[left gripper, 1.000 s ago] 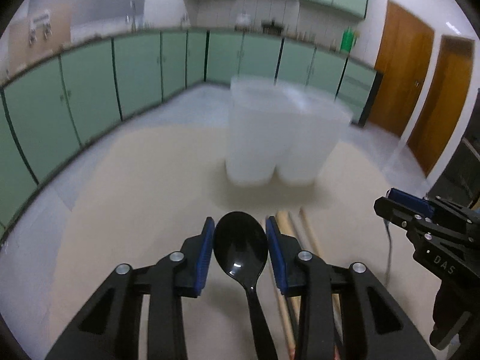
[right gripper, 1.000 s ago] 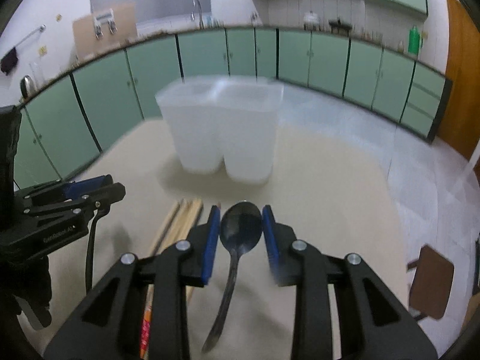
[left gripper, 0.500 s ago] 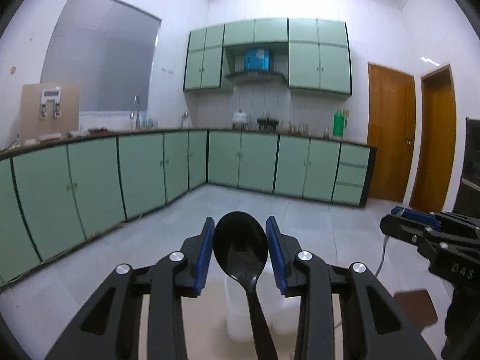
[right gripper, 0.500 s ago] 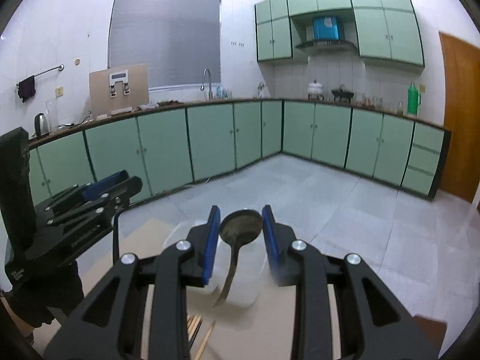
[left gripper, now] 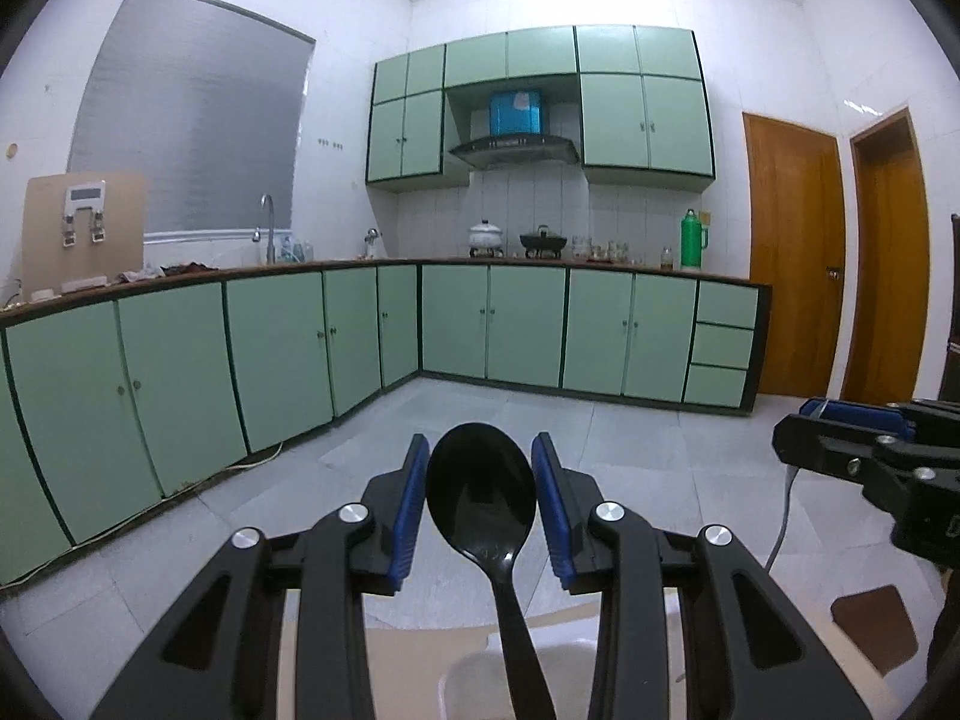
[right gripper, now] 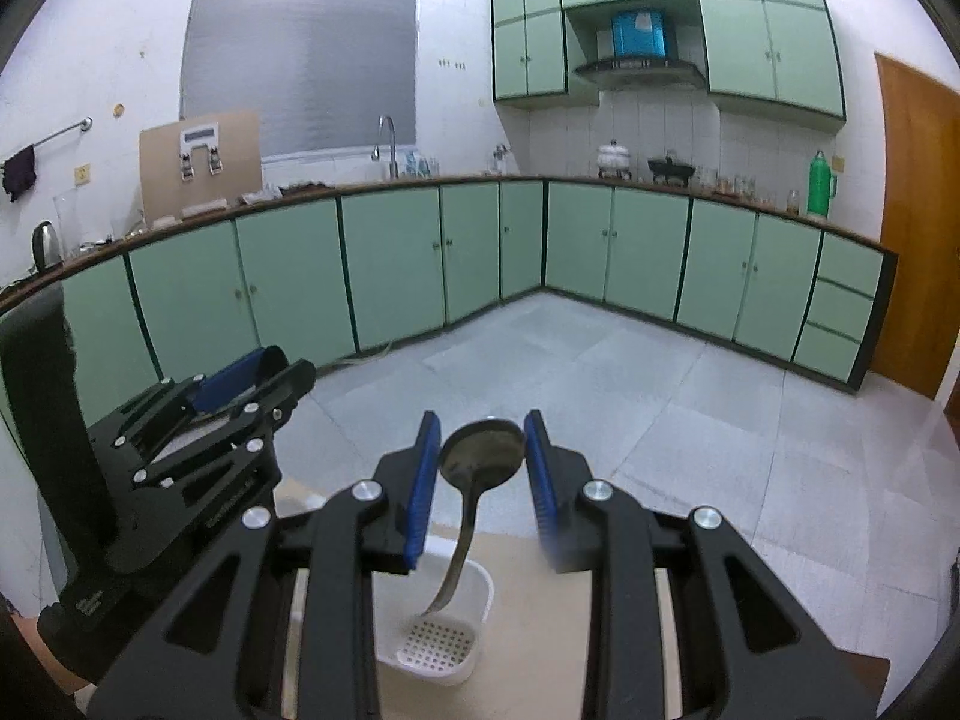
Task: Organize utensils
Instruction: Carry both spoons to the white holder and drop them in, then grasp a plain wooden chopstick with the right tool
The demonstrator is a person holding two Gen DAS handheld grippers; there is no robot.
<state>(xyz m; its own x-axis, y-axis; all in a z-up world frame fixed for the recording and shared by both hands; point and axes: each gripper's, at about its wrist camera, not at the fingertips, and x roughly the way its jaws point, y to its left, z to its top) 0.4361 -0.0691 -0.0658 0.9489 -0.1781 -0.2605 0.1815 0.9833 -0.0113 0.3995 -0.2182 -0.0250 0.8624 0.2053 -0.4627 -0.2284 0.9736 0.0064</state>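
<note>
Two grippers, left [left gripper: 480, 498] and right [right gripper: 483, 468]. Two spoons: one black spoon [left gripper: 480, 492] between the left's pads, one metal spoon [right gripper: 483, 456] between the right's. One white holder [right gripper: 447, 630] below the right gripper's tips.

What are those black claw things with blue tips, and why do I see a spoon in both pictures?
They are two hand-held grabbers, one in each of a person's hands. Each has a small camera looking along its two fingers, so each picture comes from one grabber.

In the left one's picture, the left gripper pinches a black plastic spoon by its bowl. The other grabber shows at the right edge.

In the right one's picture, the right gripper pinches a metal spoon, handle hanging down over a white holder with holes in its bottom. It stands on a beige table. Behind is a kitchen with green cabinets.
</note>
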